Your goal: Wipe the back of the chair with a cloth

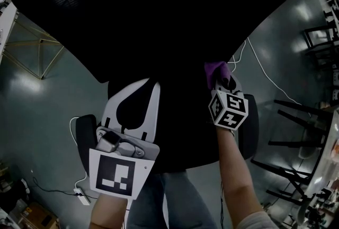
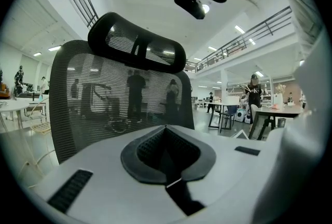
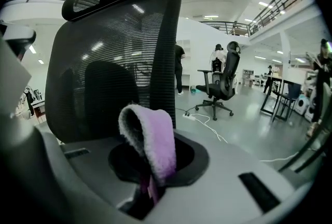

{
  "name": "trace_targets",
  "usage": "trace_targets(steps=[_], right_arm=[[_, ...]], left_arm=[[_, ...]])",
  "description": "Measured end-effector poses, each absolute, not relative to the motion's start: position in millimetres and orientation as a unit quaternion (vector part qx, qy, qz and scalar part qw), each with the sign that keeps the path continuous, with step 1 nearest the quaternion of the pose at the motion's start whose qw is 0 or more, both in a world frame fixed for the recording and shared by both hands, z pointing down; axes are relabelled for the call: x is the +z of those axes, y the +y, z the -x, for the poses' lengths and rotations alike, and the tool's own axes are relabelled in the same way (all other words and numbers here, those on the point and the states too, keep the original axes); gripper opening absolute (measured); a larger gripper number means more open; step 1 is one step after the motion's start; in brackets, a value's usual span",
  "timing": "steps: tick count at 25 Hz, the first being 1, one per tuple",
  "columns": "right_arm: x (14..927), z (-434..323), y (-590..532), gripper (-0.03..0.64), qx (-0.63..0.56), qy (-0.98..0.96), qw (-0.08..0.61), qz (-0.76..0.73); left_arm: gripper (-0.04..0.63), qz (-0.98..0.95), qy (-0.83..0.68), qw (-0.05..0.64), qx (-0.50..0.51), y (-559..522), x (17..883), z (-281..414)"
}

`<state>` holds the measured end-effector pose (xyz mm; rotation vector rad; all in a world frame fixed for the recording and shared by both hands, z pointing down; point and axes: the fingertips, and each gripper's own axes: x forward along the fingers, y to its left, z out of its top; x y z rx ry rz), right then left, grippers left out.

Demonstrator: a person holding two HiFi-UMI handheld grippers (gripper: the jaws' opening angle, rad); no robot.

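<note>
- Grey floor (image 1: 32, 100) surrounds a black mesh chair (image 3: 109, 46).
- Left tongs (image 2: 167, 158): closed, empty, facing the chair.
- Right tongs (image 3: 148, 186): clamped on a purple cloth (image 3: 153, 140), just beside the chair.

Distant office chair (image 3: 224, 82), floor cable (image 1: 264, 70), power strip (image 1: 82, 197)

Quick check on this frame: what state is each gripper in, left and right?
Left gripper: fingers closed together, nothing between them.
Right gripper: closed on the purple cloth.
</note>
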<state>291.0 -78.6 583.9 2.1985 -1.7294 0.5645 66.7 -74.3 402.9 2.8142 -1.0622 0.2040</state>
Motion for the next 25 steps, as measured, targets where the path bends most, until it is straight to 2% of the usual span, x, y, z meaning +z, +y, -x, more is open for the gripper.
trace_targets(steps=[14,25], right_arm=[[548,-261,-64,0.046,0.188,-0.629,0.121,-0.745],[462,-210,-44,0.046,0.159,-0.677,0.097,-0.712]], left_arm=[[0.012,-0.936,-0.341,0.059,0.062,-55,389,-65],[0.012,-0.94,-0.334,0.049,0.052,-32,342,-52]])
